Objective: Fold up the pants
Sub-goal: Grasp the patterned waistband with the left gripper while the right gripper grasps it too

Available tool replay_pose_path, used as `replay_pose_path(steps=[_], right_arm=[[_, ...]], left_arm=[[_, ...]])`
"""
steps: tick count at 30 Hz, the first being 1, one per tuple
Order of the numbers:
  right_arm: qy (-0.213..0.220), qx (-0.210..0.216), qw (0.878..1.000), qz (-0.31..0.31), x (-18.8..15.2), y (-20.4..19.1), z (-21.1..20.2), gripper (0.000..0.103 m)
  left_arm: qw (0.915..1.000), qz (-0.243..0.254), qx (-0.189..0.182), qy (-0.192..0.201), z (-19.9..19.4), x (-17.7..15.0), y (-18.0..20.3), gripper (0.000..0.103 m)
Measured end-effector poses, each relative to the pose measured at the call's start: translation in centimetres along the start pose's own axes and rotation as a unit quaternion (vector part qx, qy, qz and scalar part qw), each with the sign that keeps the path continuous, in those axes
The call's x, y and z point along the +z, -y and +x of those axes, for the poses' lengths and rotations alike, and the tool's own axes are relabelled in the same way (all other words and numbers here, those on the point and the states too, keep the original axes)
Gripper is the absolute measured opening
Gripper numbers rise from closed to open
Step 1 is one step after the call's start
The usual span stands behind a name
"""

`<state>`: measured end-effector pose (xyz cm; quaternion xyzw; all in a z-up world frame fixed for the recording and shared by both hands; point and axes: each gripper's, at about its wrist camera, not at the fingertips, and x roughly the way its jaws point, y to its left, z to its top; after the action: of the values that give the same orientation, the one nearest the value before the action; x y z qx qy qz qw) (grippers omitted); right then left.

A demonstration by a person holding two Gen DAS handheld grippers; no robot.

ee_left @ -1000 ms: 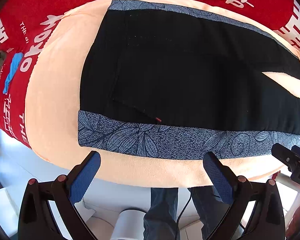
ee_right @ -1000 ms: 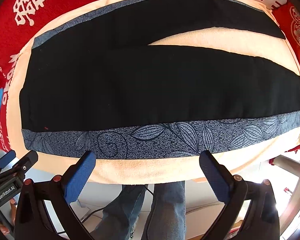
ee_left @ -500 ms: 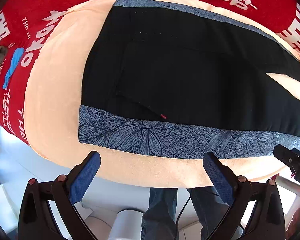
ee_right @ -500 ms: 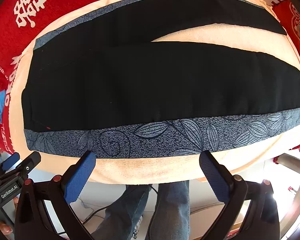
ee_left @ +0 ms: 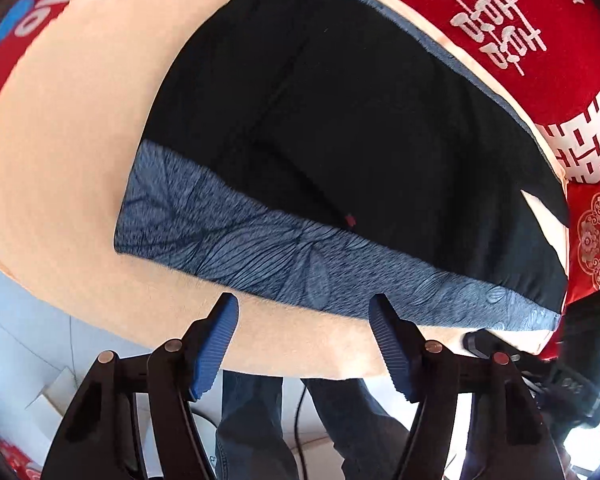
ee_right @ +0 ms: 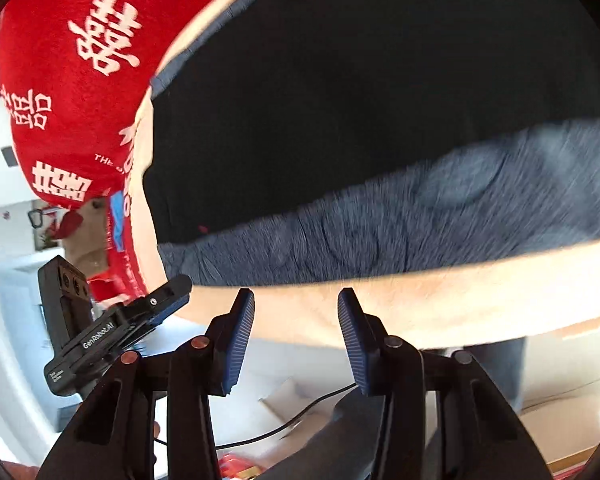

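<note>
Black pants (ee_left: 360,128) with a blue leaf-patterned side stripe (ee_left: 284,256) lie flat on a peach towel (ee_left: 68,168). My left gripper (ee_left: 304,312) is open and empty, its tips just short of the stripe near the waist end. The pants (ee_right: 360,92) and the blurred stripe (ee_right: 420,216) fill the right wrist view. My right gripper (ee_right: 296,304) is open with a narrower gap, empty, over the towel edge (ee_right: 420,308) just below the stripe. The left gripper (ee_right: 112,332) shows at its left.
A red cloth with white characters (ee_left: 500,28) covers the table under the towel. The right gripper (ee_left: 572,360) shows at the right of the left wrist view. The person's jeans-clad legs (ee_left: 256,432) stand below the table edge. A cable (ee_right: 284,424) lies on the floor.
Both grippers have moved closer to the near striped edge of the pants and tilted. Both jaw gaps have narrowed, the right one more. The right wrist view is motion-blurred.
</note>
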<state>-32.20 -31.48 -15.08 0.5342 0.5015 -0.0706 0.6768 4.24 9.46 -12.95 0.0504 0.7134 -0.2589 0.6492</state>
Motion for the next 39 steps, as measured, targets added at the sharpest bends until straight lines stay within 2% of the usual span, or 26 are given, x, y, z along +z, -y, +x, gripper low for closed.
replay_pose_path(steps=[5, 9, 11, 12, 13, 17, 20, 22, 23, 24, 25, 26, 28, 30, 32, 33, 36, 39], right_arm=[[-0.001, 0.016, 1.0, 0.021, -0.3, 2.4, 3.0, 0.049], [0.037, 0.083, 0.994, 0.062, 1.1, 3.4, 3.4, 0.049], [0.043, 0.108, 0.99, 0.085, 1.7, 3.8, 3.4, 0.042], [0.046, 0.121, 0.988, 0.09, 1.9, 3.8, 3.3, 0.022], [0.049, 0.128, 0.986, 0.09, 2.0, 3.6, 2.9, 0.016], [0.054, 0.162, 0.983, 0.071, 1.9, 2.3, 1.0, 0.015], [0.055, 0.177, 0.981, 0.063, 2.1, 2.0, -0.2, 0.014], [0.05, 0.177, 0.981, 0.058, 1.9, 2.5, -0.5, 0.015], [0.045, 0.173, 0.982, 0.055, 2.0, 2.5, -0.1, 0.015], [0.042, 0.168, 0.983, 0.052, 2.1, 2.5, 0.0, 0.018], [0.039, 0.163, 0.984, 0.052, 2.1, 2.7, 0.1, 0.018], [0.037, 0.159, 0.985, 0.053, 2.4, 2.7, 0.3, 0.018], [0.037, 0.15, 0.986, 0.062, 2.4, 3.4, 0.5, 0.023], [0.046, 0.144, 0.985, 0.085, 2.2, 4.5, 0.5, 0.024], [0.049, 0.161, 0.978, 0.123, 1.8, 5.7, 0.1, 0.013], [0.056, 0.166, 0.976, 0.129, 1.6, 5.5, -0.5, 0.012], [0.074, 0.153, 0.983, 0.074, 2.1, 2.3, -3.7, 0.011], [0.071, 0.145, 0.987, 0.014, 5.2, -1.4, -6.9, 0.011]], left_arm=[[0.9991, -0.024, -0.032, -0.012, 1.6, -1.1, -1.8, 0.07], [0.998, -0.027, -0.054, -0.019, 2.8, -0.9, -2.5, 0.07], [0.997, -0.032, -0.067, -0.021, 3.2, -0.9, -2.7, 0.07], [0.9965, -0.036, -0.073, -0.018, 3.2, -0.8, -2.9, 0.072], [0.9958, -0.039, -0.081, -0.018, 3.2, -0.8, -2.9, 0.075], [0.9868, -0.077, -0.142, -0.015, 3.0, -0.5, -3.1, 0.076], [0.9804, -0.101, -0.169, -0.009, 3.1, 0.4, -2.7, 0.076], [0.9784, -0.111, -0.174, -0.001, 3.2, 0.9, -2.4, 0.076], [0.9776, -0.116, -0.175, 0.008, 2.9, 1.2, -2.3, 0.072], [0.9776, -0.116, -0.175, 0.014, 2.8, 1.3, -2.2, 0.055], [0.9774, -0.113, -0.178, 0.014, 2.7, 1.5, -2.3, 0.043], [0.9751, -0.113, -0.19, 0.009, 2.8, 1.7, -2.4, 0.026], [0.9746, -0.114, -0.193, 0.009, 3.0, 2.0, -2.6, 0.024], [0.981, -0.09, -0.172, 0.01, 2.6, 2.3, -2.0, 0.02], [0.9851, -0.073, -0.155, 0.01, 2.0, 2.5, -1.3, 0.02], [0.9858, -0.07, -0.153, 0.009, 1.6, 2.6, -1.0, 0.02], [0.9874, -0.056, -0.146, 0.026, -1.1, 3.3, 0.6, 0.02], [0.9879, -0.041, -0.141, 0.049, -3.9, 5.2, 3.1, 0.02]])
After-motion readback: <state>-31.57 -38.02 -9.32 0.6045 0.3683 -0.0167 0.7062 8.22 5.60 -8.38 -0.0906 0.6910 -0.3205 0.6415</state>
